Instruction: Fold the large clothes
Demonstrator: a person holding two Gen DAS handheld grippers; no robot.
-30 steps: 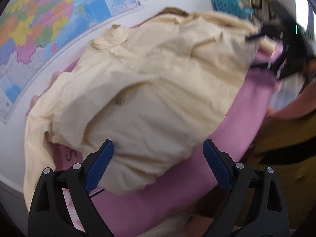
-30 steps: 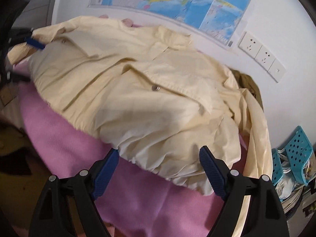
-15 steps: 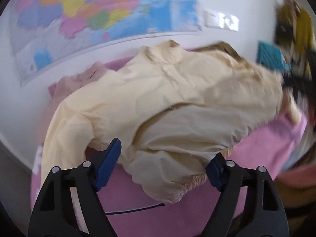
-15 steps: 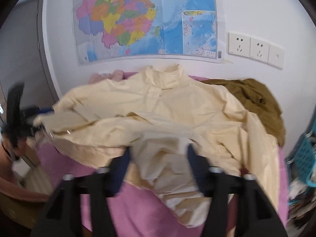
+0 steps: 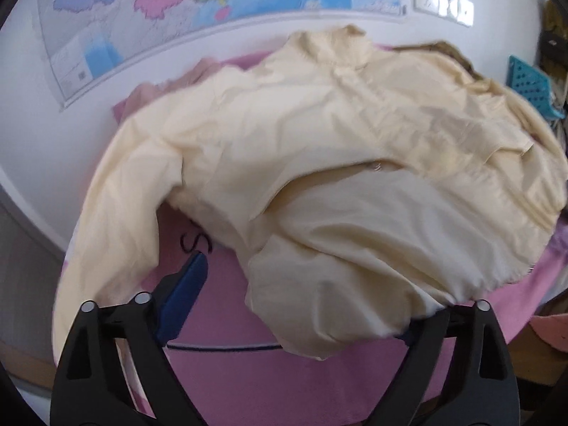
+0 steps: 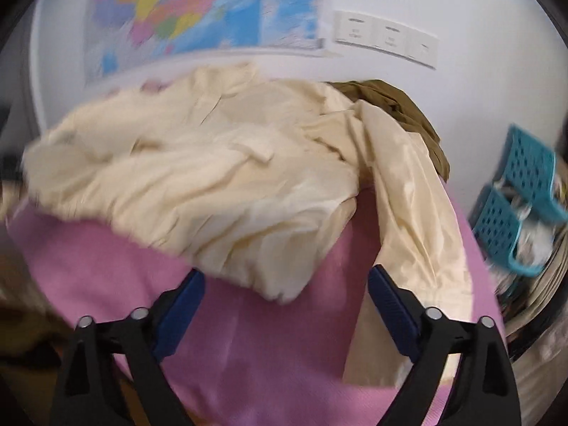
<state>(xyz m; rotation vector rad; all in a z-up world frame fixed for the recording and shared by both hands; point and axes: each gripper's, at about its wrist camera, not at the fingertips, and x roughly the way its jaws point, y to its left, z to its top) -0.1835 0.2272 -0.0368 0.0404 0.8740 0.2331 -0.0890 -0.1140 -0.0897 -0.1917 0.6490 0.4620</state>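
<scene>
Currently, left wrist view: the left gripper (image 5: 301, 305) stands wide apart, holding nothing. Its left pad is bare over the pink cover (image 5: 227, 383); the right pad is hidden under the near hem of the shirt (image 5: 319, 149), which laps over that finger. The cream shirt lies crumpled across the cover, collar toward the wall (image 5: 32, 113), 1 sleeve (image 5: 106, 234) trailing down the left edge of the surface. A bare strip of cover shows between the jaws and the hem, bearing a black mark. The map (image 5: 198, 3) hangs on the wall above, with sockets (image 5: 443, 0) to its right. A teal basket (image 5: 529, 85) sits at the far right.

Right wrist view: the right gripper (image 6: 285, 294) is also spread wide and holds nothing. Both pads hover over bare cover (image 6: 248, 355). The shirt (image 6: 198, 177) hem lies just beyond the fingertips, between them. A sleeve (image 6: 419, 220) runs down the right side, just beside the right finger. An olive garment (image 6: 401, 106) lies behind the shirt against the wall. Map (image 6: 198, 7) and sockets (image 6: 383, 35) show above; the basket (image 6: 514, 209) stands right of the surface. This view is blurred.
</scene>
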